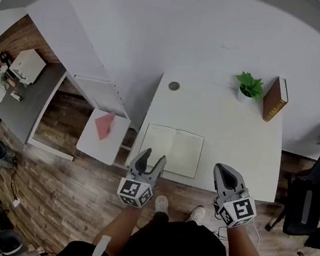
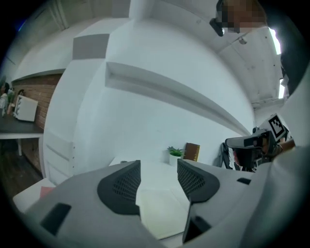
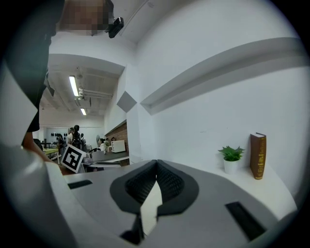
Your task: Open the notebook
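The notebook (image 1: 172, 149) lies open and flat on the white table (image 1: 234, 139), near its front edge, showing two blank cream pages. My left gripper (image 1: 154, 157) hovers over the notebook's lower left corner, open, with nothing between its fingers. In the left gripper view the open gripper (image 2: 159, 169) frames the notebook (image 2: 162, 213) below and ahead. My right gripper (image 1: 221, 169) is held at the table's front edge, to the right of the notebook and apart from it. It is shut (image 3: 156, 164) and holds nothing.
A small potted plant (image 1: 249, 85) and an upright brown book (image 1: 274, 99) stand at the table's far right. A round cable grommet (image 1: 174, 86) sits at the far left. A low white side table (image 1: 91, 142) with a red sheet (image 1: 103, 125) stands left; a dark chair (image 1: 304, 206) right.
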The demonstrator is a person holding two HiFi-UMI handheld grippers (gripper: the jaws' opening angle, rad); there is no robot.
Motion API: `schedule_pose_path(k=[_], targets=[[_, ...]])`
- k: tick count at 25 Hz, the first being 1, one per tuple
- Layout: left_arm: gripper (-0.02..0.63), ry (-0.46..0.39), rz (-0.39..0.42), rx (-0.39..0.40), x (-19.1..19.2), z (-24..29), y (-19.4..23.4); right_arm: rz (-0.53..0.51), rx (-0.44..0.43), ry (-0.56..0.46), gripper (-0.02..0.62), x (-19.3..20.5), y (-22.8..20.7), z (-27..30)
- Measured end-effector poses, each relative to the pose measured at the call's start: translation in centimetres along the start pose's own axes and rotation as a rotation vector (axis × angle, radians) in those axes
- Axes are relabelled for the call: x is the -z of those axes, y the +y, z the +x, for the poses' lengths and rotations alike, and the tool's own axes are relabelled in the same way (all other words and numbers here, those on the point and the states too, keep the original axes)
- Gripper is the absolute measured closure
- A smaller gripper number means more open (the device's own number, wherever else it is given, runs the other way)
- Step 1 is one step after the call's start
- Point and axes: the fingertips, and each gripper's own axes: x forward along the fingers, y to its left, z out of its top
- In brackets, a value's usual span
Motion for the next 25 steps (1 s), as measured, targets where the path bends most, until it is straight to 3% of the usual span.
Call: schedule_pose_path(k=[4,11,18,25], targets=[[0.599,-0.027,0.058,0.050,-1.7,0.6,-3.0,-0.019,0.044,-0.025,0.594,-1.1,-1.2,-0.8],[0.600,-0.019,0.100,0.127,-2.1,1.3,-5.5,-0.111,0.129,-0.033,0.594,-2.5,-3.0,-1.9],[0.600,-0.010,0.176,0.095,-2.3,1.4,-5.8,-0.151,0.158,-0.062,0.594,-3.5,-3.3,-2.4],[0.600,-0.009,0.189,0.095,-2.3,1.3,-6.0,-0.146,0.155,-0.073,0.594,-3.4,-3.2,-2.7]])
